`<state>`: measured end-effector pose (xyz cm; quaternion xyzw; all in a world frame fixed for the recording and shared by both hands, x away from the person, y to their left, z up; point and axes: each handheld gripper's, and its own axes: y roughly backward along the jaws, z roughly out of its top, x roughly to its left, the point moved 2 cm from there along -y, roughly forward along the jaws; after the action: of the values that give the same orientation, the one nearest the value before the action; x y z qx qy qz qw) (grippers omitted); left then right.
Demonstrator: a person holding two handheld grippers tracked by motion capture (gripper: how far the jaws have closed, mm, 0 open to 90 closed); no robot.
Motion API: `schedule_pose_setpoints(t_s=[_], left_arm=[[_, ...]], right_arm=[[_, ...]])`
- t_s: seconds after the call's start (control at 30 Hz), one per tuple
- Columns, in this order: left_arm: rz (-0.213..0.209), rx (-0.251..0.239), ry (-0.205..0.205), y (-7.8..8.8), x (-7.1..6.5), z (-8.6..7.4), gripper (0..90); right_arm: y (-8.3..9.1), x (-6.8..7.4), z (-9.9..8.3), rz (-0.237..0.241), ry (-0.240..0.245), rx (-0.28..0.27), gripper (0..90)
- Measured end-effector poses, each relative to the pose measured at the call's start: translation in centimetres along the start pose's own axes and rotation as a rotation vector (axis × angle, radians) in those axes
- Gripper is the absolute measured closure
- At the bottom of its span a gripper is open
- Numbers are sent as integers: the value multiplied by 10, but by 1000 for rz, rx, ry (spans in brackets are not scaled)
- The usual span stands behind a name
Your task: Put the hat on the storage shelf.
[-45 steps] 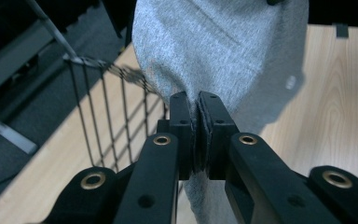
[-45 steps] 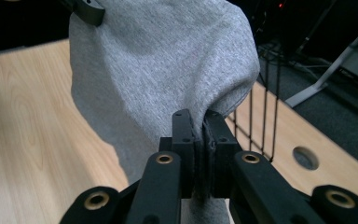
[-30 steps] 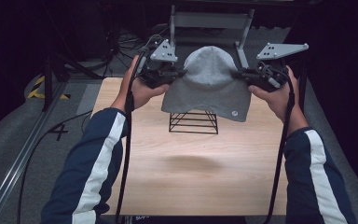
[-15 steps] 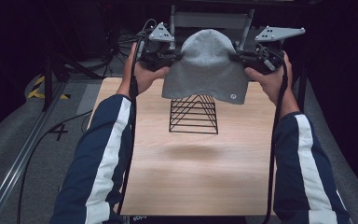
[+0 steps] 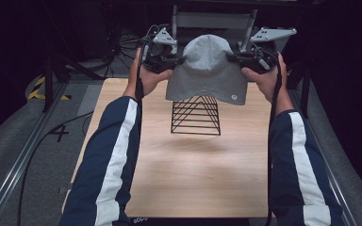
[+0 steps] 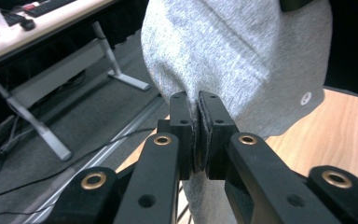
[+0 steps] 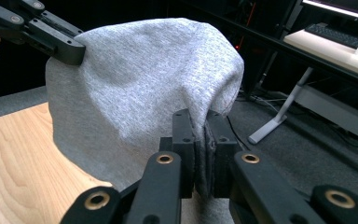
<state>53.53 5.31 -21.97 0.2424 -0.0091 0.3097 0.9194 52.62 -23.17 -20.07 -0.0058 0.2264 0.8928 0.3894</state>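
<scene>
Left gripper point(image 5: 178, 60) clamped on the left edge of a grey knit beanie point(image 5: 207, 70); in the left gripper view the jaws of this gripper point(image 6: 199, 105) are pressed together with a fold of the grey fabric point(image 6: 233, 51) pinched between them. Person's left hand point(image 5: 147, 77) wraps the handle, forearm in a navy sleeve with a white stripe point(image 5: 113, 155). Beanie is held up in the air between both tools, crown toward the far side of the table, opening hanging down, a small round white badge point(image 5: 234, 97) near its lower right hem. Directly below it, a black wire pyramid stand point(image 5: 196, 115) sits on the far half of the wooden table point(image 5: 193, 174); the hem overlaps the stand's tip in the high view, contact cannot be told. Right gripper point(image 5: 233, 58) likewise closed on the beanie's right edge; right gripper view shows its jaws point(image 7: 200, 126) shut on the cloth point(image 7: 140, 79), with the other tool gripping the far side at upper left. Right hand point(image 5: 264, 77) holds its handle.
</scene>
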Motion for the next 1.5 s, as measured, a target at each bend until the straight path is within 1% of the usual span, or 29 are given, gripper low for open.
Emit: schedule_pose_setpoints(t_s=[0.1,0.17,0.2,0.23,0.3,0.33,0.37,0.4,0.47,0.5,0.6,0.73,0.8,0.87,0.93,1.1,1.17,1.33,1.4,1.43,1.5], left_arm=[[-16,-9,16,-1,0,-5,850],[-21,-10,8,0,-1,-7,851],[-21,-2,-3,1,-1,-9,850],[-25,-13,7,2,-2,-10,850],[-21,-23,6,6,0,-13,850],[-28,-28,15,9,0,-14,850],[-26,-35,16,10,0,-15,850],[-24,-32,6,13,0,-16,850],[-29,-45,10,17,0,-16,850],[-29,-49,3,20,0,-16,850],[-38,-59,0,26,-3,-15,850],[-41,-64,-13,31,-6,-15,850],[-42,-62,-27,33,-8,-15,850],[-48,-58,-26,33,-10,-16,850],[-47,-45,-35,31,-12,-19,850],[-56,-34,-22,23,-13,-26,850],[-64,-40,-11,21,-12,-29,850],[-71,-9,-10,9,-16,-41,849],[-76,-6,-5,5,-18,-46,848],[-76,-6,-5,5,-18,-46,848],[-87,4,3,-1,-21,-54,848]], right_arm=[[-1,1,-3,8,-6,2,847],[-1,2,-6,18,-3,2,847],[-1,3,-6,23,-1,3,847],[-1,4,-7,25,4,4,847],[0,7,-8,30,9,7,847],[0,9,-8,39,11,5,847],[1,10,-7,45,17,5,847],[1,12,-7,48,20,5,847],[2,15,-6,56,32,4,847],[3,16,-5,60,37,0,847],[7,21,-2,65,50,-12,847],[12,25,0,64,67,-20,848],[13,26,0,68,67,-18,848],[14,28,-1,66,71,-14,848],[14,28,-3,65,74,-6,848],[10,28,-9,64,68,9,847],[7,29,-14,66,66,19,848],[0,28,-29,72,53,40,847],[-3,29,-35,74,45,50,847],[-3,29,-35,74,45,50,847],[-6,30,-44,83,41,58,847]])
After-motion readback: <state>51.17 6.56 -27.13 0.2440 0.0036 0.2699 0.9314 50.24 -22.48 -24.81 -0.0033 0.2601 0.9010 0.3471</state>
